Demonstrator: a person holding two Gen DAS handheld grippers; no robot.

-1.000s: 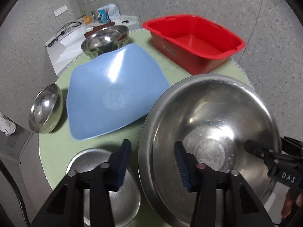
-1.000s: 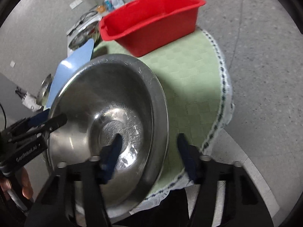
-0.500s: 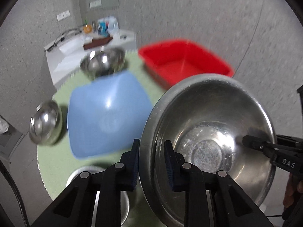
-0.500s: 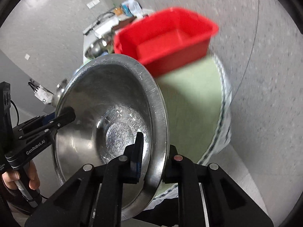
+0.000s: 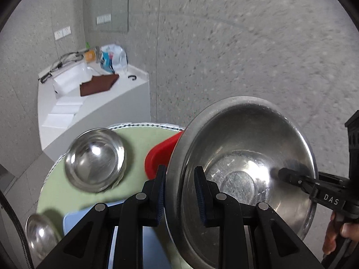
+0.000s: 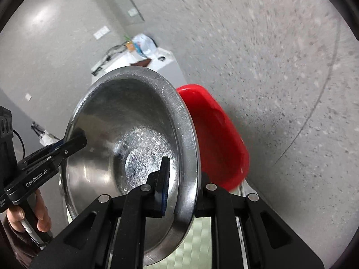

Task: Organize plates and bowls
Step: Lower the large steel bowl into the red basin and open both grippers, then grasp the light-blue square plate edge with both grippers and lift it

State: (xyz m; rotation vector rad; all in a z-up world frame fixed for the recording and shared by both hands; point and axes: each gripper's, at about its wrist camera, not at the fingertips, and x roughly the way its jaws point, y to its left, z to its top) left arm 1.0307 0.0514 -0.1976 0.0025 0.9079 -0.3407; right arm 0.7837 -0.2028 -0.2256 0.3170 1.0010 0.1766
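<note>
A large steel bowl (image 5: 244, 157) is held in the air, tilted, by both grippers on opposite rims. My left gripper (image 5: 179, 192) is shut on its left rim. My right gripper (image 6: 181, 183) is shut on its right rim and also shows in the left wrist view (image 5: 289, 176). The bowl fills the right wrist view too (image 6: 125, 134). The red tub (image 6: 215, 139) sits right behind the bowl; only its corner (image 5: 161, 154) shows in the left wrist view.
On the round green table (image 5: 136, 141) stand a medium steel bowl (image 5: 95, 159), a small steel bowl (image 5: 38, 235) at the left edge and a blue plate (image 5: 89, 224). A white counter (image 5: 94, 103) with clutter stands behind.
Both grippers closed on the large bowl's rims and lifted it off the table, carrying it up and toward the red tub. The views swung upward.
</note>
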